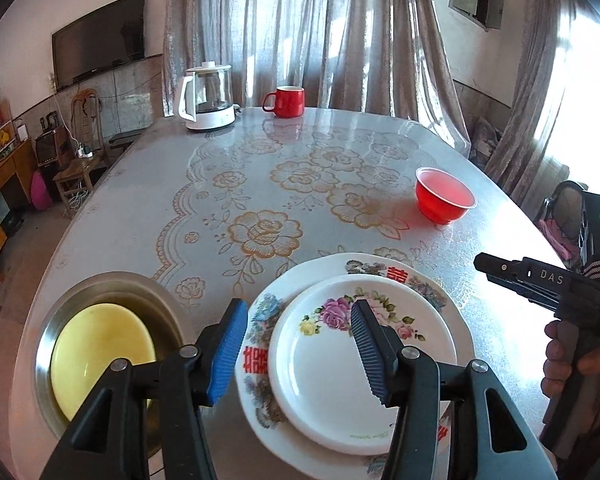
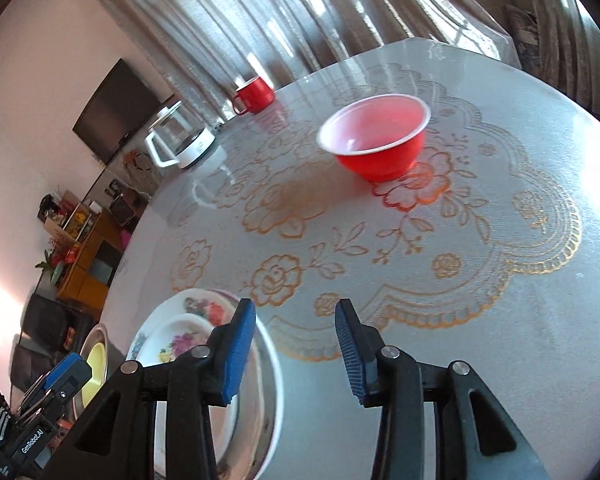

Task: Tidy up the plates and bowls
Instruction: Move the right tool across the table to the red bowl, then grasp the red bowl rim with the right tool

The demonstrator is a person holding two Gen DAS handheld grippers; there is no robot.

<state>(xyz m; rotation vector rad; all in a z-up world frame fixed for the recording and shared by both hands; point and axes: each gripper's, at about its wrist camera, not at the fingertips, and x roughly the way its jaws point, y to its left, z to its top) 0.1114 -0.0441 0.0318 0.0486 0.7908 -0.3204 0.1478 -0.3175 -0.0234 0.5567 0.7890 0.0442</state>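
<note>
Our right gripper [image 2: 296, 344] and left gripper [image 1: 300, 344] gape empty; the light red bowl [image 2: 376, 140] may skid if pinched off-centre.

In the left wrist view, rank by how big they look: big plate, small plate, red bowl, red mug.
1. Big plate
2. Small plate, stacked on it
3. Red bowl
4. Red mug

The bowl and mug stand farther from the camera, so their true sizes are unsure.

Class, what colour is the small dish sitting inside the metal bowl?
The small dish inside the metal bowl is pale yellow, clearest in the left wrist view.
</note>
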